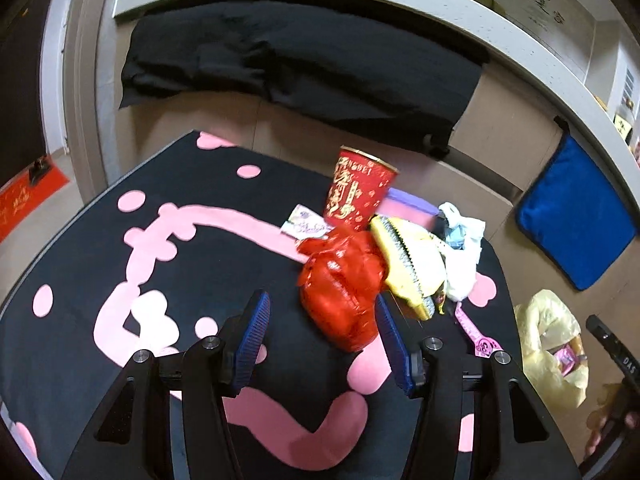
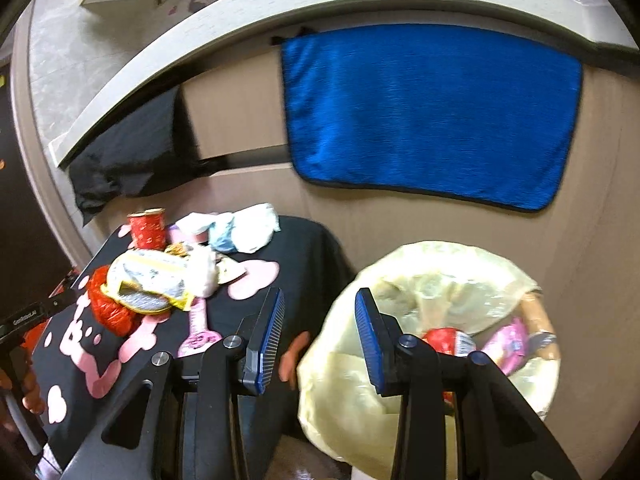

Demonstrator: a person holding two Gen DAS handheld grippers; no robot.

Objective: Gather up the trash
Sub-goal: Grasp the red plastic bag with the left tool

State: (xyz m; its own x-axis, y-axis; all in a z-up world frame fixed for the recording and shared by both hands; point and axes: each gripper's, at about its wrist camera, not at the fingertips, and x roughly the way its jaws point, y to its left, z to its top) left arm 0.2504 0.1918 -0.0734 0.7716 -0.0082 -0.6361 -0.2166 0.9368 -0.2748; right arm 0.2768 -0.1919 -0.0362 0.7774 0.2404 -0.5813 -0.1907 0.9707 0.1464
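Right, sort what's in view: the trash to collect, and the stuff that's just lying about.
For the job:
red plastic bag
red paper cup
yellow wrapper
white crumpled plastic
pink strip
yellow trash bag
left tool, open by the red bag

Just there:
blue towel
black cloth
black-and-pink table cover

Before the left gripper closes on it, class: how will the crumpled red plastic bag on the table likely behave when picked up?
The red plastic bag looks thin and crumpled, so it probably squashes between the left gripper. Its glossy film may slip. It seems light, and may drag the touching yellow wrapper.
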